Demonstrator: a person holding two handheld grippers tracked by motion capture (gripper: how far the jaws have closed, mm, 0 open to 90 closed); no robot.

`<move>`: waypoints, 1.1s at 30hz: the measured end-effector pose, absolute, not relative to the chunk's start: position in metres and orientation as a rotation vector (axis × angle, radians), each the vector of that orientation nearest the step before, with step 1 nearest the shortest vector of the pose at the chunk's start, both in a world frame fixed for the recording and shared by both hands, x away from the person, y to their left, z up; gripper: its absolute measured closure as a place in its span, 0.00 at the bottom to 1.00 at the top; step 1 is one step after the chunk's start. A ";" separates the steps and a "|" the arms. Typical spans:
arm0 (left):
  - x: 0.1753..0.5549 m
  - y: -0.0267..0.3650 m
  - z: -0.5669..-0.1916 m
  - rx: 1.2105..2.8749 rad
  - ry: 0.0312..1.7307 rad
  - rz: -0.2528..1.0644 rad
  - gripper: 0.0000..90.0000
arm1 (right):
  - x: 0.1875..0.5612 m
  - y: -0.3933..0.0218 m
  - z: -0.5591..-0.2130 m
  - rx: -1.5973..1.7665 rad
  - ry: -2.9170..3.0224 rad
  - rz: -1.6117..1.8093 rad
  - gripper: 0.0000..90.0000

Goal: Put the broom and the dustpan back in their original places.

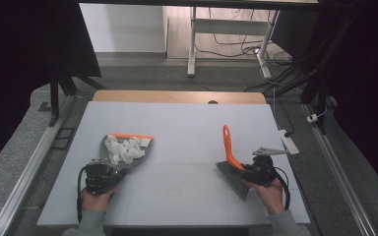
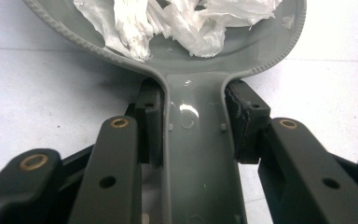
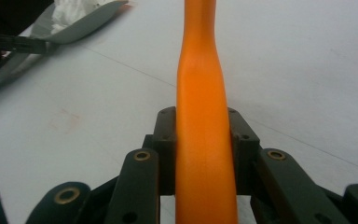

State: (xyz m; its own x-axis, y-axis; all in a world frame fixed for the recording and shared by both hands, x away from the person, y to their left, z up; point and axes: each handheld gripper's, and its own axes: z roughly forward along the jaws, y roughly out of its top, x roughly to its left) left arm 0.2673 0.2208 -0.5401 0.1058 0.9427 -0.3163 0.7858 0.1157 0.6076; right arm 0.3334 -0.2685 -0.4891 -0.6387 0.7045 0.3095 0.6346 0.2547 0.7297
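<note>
Grey plastic dustpan clamped by handle in left gripper, pan at 1 o'clock of it, loaded with crumpled white tissue. Orange brush handle clenched in right gripper, pointing to 12. Broad bare pale tabletop between.

Count on table: 1 grey dustpan w/ orange lip, 1 brush w/ orange handle. Paper scraps in pan: 1 crumpled heap, approx several pcs, exact no. unclear. Grippers: 2. Hands: 2.
</note>
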 end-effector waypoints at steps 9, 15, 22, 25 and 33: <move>0.267 0.220 -0.541 1.693 1.701 0.296 0.67 | 0.341 -0.268 -0.493 1.293 2.420 1.274 0.78; 0.268 0.219 -0.541 1.714 1.693 0.303 0.59 | 0.347 -0.272 -0.495 1.306 2.403 1.227 0.76; 0.267 0.219 -0.539 1.727 1.683 0.318 0.53 | 0.357 -0.276 -0.498 1.315 2.411 1.191 0.74; 0.267 0.220 -0.538 1.723 1.683 0.324 0.51 | 0.360 -0.277 -0.498 1.317 2.404 1.173 0.72; 0.262 0.223 -0.534 1.714 1.667 0.333 0.48 | 0.363 -0.280 -0.500 1.320 2.394 1.107 0.65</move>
State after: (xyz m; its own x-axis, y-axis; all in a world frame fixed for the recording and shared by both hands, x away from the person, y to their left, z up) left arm 0.2623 0.2232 -0.5335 0.1335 0.9483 -0.2880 0.7646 0.0864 0.6387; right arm 0.3632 -0.2796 -0.5001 -0.5848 0.7915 0.1778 0.6483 0.3242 0.6889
